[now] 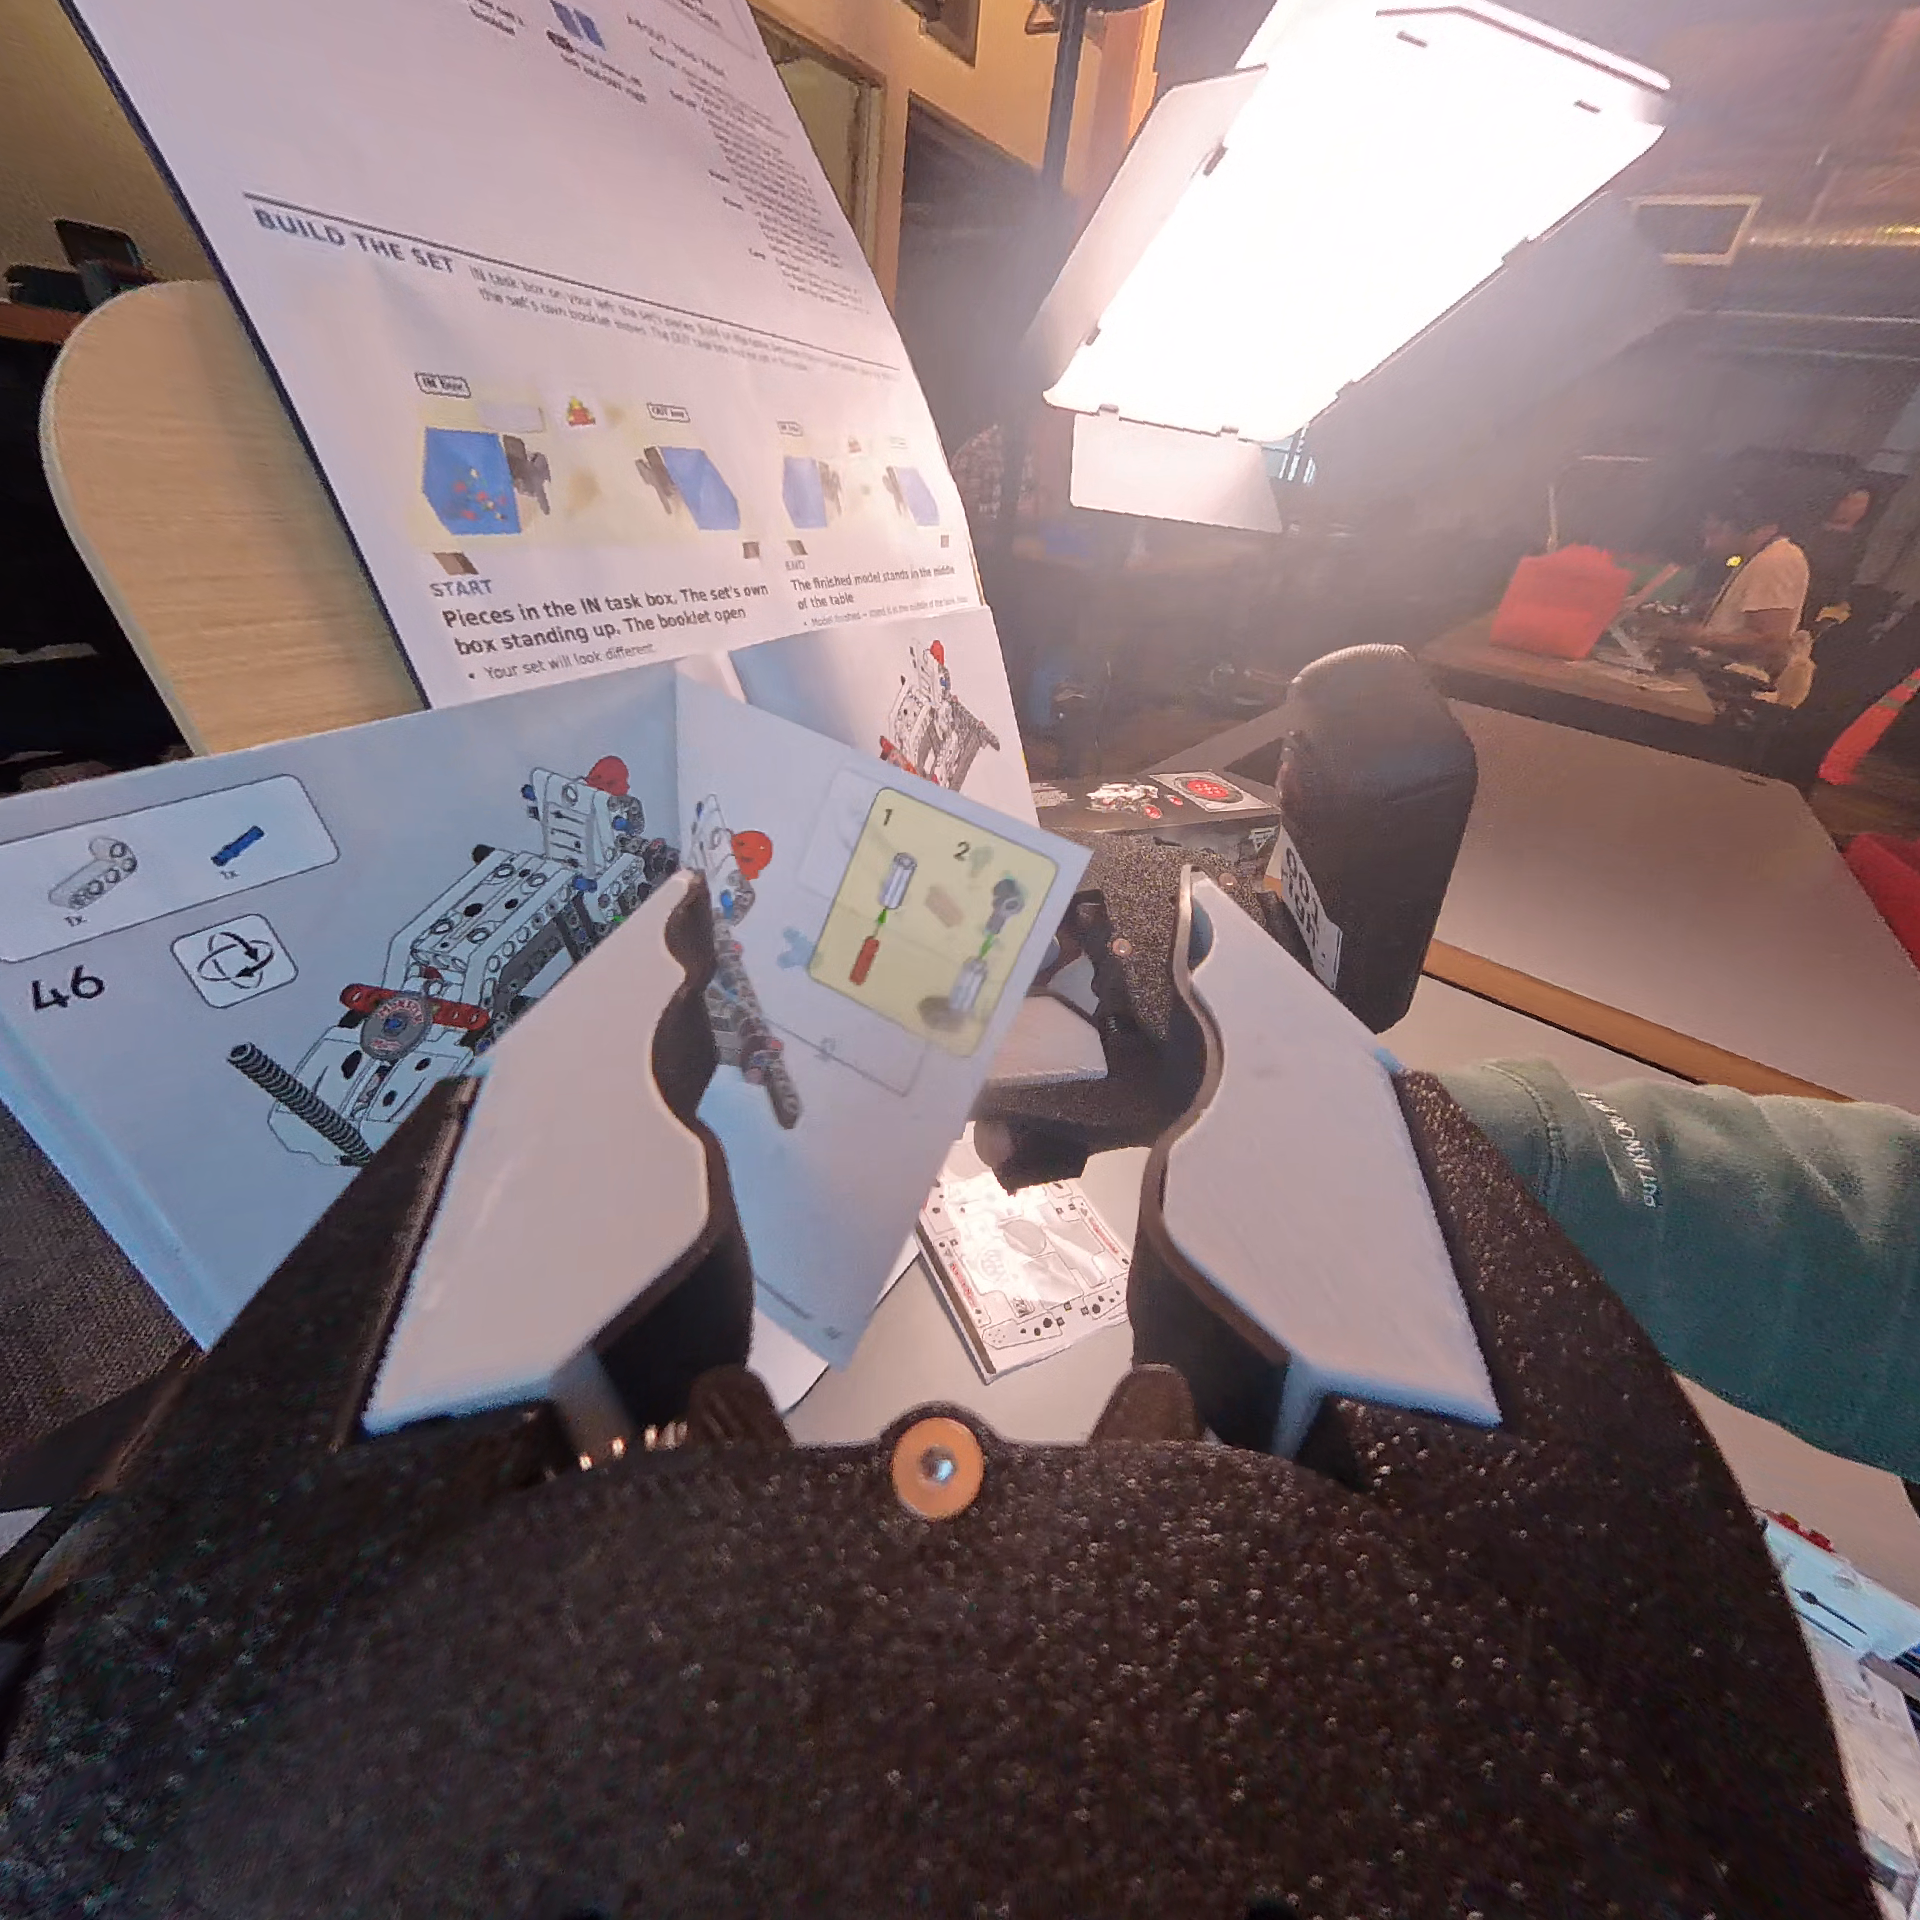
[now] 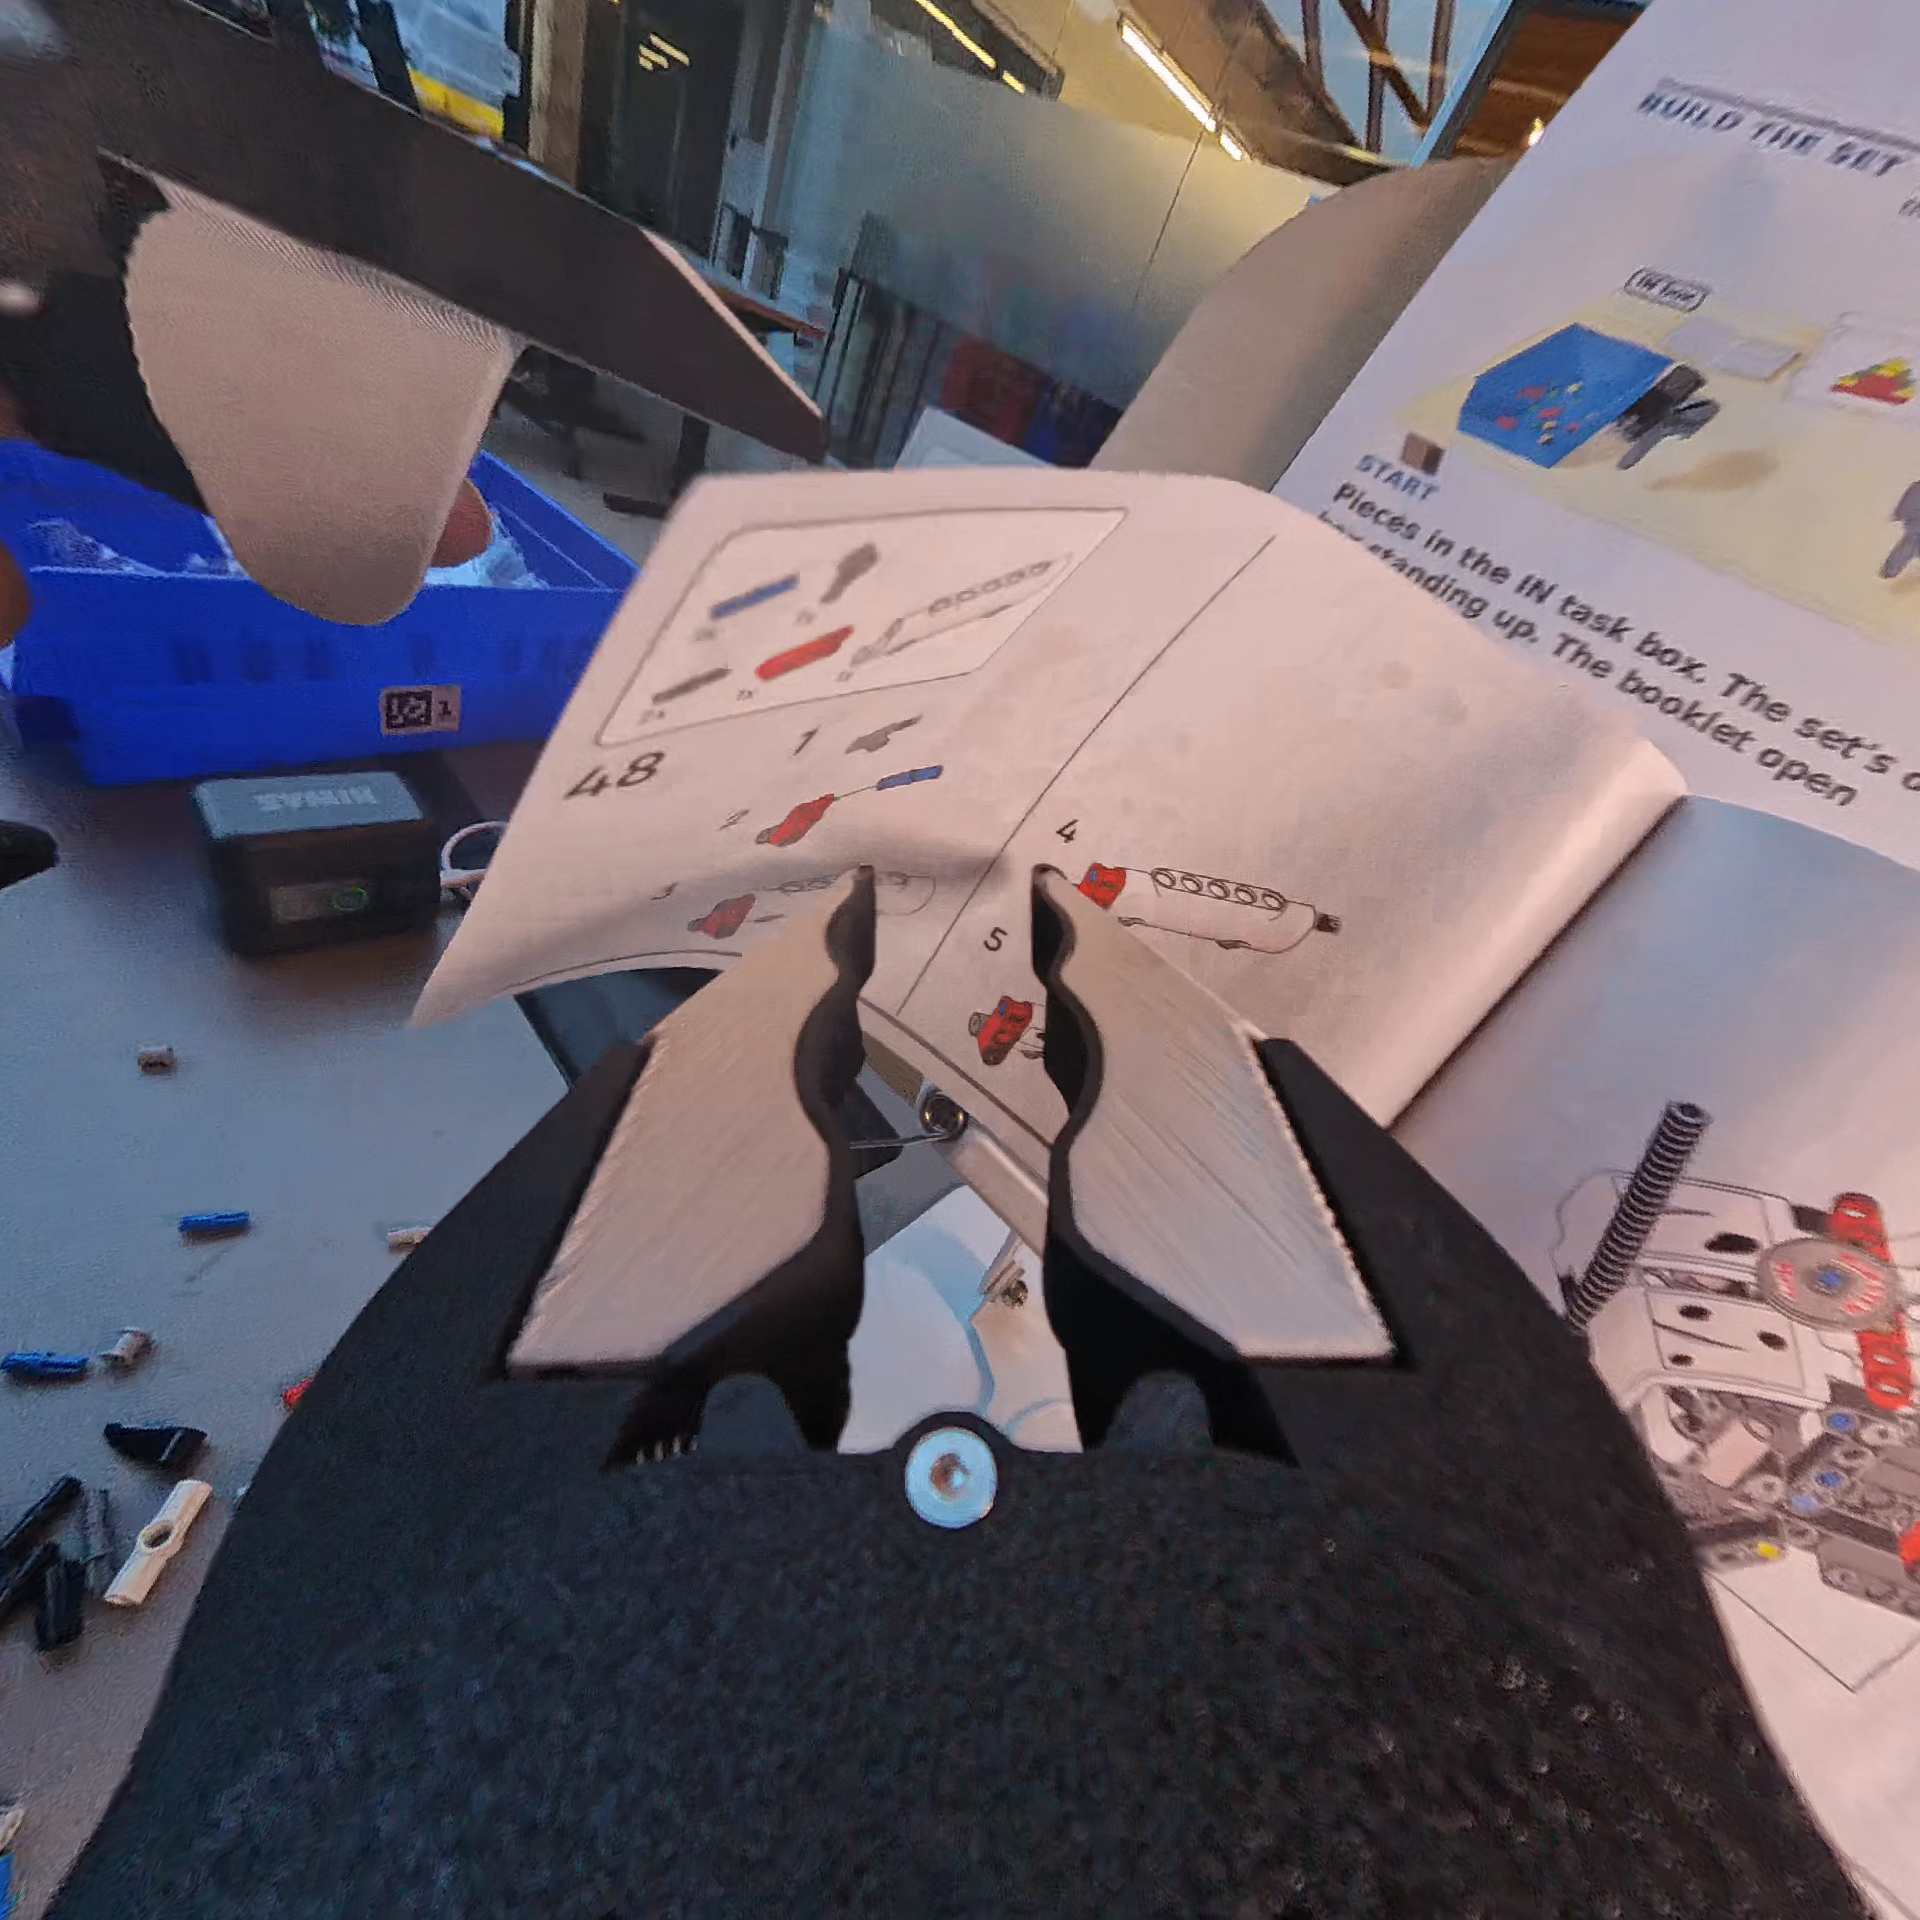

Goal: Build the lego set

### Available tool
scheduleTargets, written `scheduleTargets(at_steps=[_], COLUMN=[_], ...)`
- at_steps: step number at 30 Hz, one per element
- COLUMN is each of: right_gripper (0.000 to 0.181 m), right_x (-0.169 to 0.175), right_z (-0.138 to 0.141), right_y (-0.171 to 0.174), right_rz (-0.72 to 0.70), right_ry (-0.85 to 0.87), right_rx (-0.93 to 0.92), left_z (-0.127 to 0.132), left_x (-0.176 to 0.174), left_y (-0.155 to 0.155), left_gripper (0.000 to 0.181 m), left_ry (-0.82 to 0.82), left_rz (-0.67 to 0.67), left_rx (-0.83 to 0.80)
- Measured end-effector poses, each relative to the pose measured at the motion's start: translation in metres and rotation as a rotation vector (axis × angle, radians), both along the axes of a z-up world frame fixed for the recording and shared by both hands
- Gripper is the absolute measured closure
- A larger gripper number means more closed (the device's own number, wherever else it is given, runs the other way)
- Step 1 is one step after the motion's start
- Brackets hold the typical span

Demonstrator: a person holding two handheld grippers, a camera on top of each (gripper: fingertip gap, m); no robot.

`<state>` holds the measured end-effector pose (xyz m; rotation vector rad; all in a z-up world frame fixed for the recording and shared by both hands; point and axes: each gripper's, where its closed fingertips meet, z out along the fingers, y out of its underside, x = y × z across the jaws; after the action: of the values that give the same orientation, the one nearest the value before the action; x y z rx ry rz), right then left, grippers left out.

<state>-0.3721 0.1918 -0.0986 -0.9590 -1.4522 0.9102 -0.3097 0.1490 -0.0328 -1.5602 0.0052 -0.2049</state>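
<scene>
booklet [image 2: 1039,665] 1 — instruction sheet [image 1: 540,343] 1 — blue bin [image 2: 260,665] 1 — hand-held grippers 2

In the left wrist view, a raised booklet page [image 1: 894,1039] stands in the wide gap between the left gripper's [image 1: 940,904] fingers, blocking the way toward 12 o'clock. Behind it a propped instruction sheet [image 1: 540,343] walls off 11 o'clock, and the right gripper [image 1: 1122,997] crowds 1 o'clock. In the right wrist view, bare bench [image 2: 312,1122] lies open at 9 o'clock, though loose lego pieces [image 2: 114,1496] litter 8 o'clock and a blue bin [image 2: 260,665] closes 10 o'clock.
</scene>
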Motion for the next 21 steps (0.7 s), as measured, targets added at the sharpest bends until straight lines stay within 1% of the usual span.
scheduleTargets(at_steps=[2, 5, 6, 8, 10, 11, 13, 14, 15, 16, 17, 18, 19, 20, 21], right_gripper=[0.133, 0.094, 0.086, 0.078, 0.076, 0.077, 0.084, 0.092, 0.103, 0.11, 0.122, 0.138, 0.147, 0.151, 0.15], right_x=[-0.008, -0.01, -0.008, 0.0, 0.012, 0.019, 0.033, 0.04, 0.046, 0.05, 0.054, 0.056, 0.057, 0.056, 0.055], right_z=[-0.008, -0.016, -0.014, -0.008, 0.003, 0.01, 0.018, 0.02, 0.019, 0.018, 0.015, 0.011, 0.007, 0.002, -0.004], right_y=[-0.007, -0.015, -0.015, -0.012, -0.004, 0.003, 0.027, 0.043, 0.06, 0.074, 0.086, 0.097, 0.106, 0.113, 0.118], right_rz=[0.033, 0.096, 0.104, 0.101, 0.068, 0.032, -0.077, -0.15, -0.224, -0.271, -0.313, -0.352, -0.387, -0.422, -0.446], right_ry=[-0.048, -0.101, -0.088, -0.041, 0.029, 0.075, 0.15, 0.174, 0.186, 0.196, 0.201, 0.195, 0.181, 0.163, 0.132], right_rx=[-0.005, -0.081, -0.096, -0.098, -0.112, -0.12, -0.135, -0.148, -0.165, -0.185, -0.206, -0.22, -0.219, -0.204, -0.189], left_z=[-0.009, -0.03, -0.035, -0.044, -0.049, -0.053, -0.058, -0.056, -0.051, -0.045, -0.042, -0.04, -0.038, -0.038, -0.041], left_x=[-0.007, -0.039, -0.051, -0.074, -0.096, -0.108, -0.125, -0.129, -0.128, -0.121, -0.11, -0.095, -0.078, -0.064, -0.051], left_y=[0.003, 0.006, 0.004, -0.001, -0.01, -0.014, -0.023, -0.028, -0.031, -0.031, -0.028, -0.02, -0.011, 0.0, 0.012], left_gripper=[0.096, 0.109, 0.113, 0.117, 0.124, 0.127, 0.129, 0.13, 0.131, 0.136, 0.143, 0.151, 0.157, 0.161, 0.163], left_ry=[0.005, 0.101, 0.127, 0.148, 0.158, 0.157, 0.147, 0.143, 0.145, 0.153, 0.165, 0.179, 0.194, 0.203, 0.203], left_rz=[0.037, 0.215, 0.278, 0.394, 0.504, 0.553, 0.624, 0.652, 0.665, 0.656, 0.627, 0.575, 0.512, 0.463, 0.415], left_rx=[-0.035, -0.119, -0.133, -0.165, -0.172, -0.182, -0.189, -0.168, -0.133, -0.097, -0.075, -0.055, -0.029, -0.015, -0.025])
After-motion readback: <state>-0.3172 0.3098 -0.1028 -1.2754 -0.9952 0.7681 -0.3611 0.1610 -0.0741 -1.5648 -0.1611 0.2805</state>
